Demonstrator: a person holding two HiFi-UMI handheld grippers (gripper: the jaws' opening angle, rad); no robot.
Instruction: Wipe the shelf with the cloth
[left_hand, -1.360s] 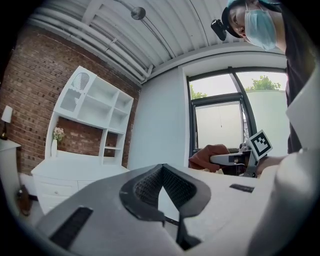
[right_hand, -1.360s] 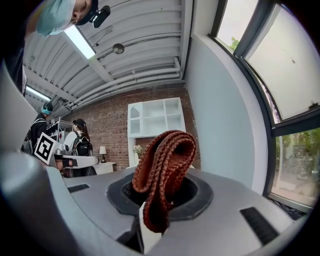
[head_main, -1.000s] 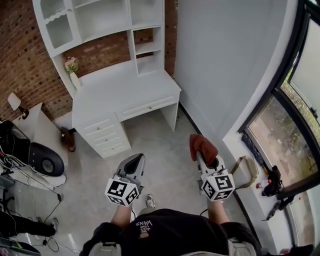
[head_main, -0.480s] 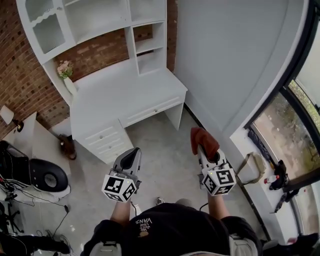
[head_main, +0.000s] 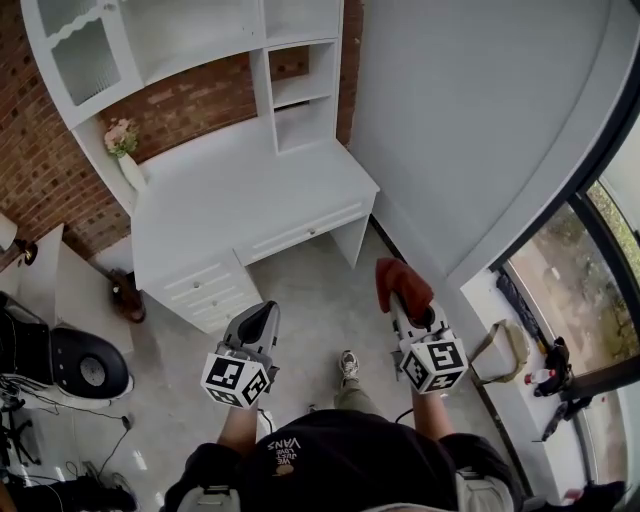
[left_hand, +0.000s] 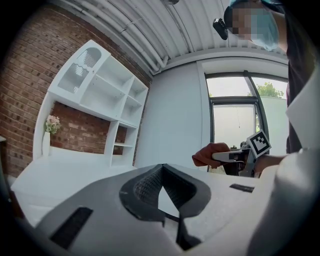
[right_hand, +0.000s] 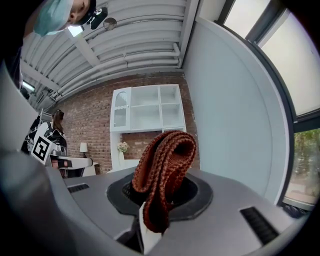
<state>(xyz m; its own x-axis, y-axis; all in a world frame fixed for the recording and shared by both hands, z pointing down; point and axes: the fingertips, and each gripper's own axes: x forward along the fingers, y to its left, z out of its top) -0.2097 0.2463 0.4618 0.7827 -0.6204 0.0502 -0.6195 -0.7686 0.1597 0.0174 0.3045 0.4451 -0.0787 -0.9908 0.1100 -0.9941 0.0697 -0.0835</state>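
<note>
Cloth (head_main: 402, 284) of rust-red knit sits folded in the right gripper (head_main: 408, 312), right of centre in the head view. That gripper's fingers are clamped on it. In the right gripper view the fold rises as a loop above the fingers (right_hand: 145, 235), and its lower end hangs down between them. The left gripper (head_main: 258, 322) is held beside it at lower centre-left, well apart from the cloth. Its fingertips (left_hand: 150, 187) meet at the tip with nothing between them. Both grippers hang over the grey floor (head_main: 310, 290), short of the white counter (head_main: 240, 190) in the upper left of the frame. The white shelf (head_main: 290, 90) stands on the back of that counter against a brick wall (head_main: 190, 105), well apart from the cloth. A vase of flowers (head_main: 125, 155) stands at the counter's left end.
</note>
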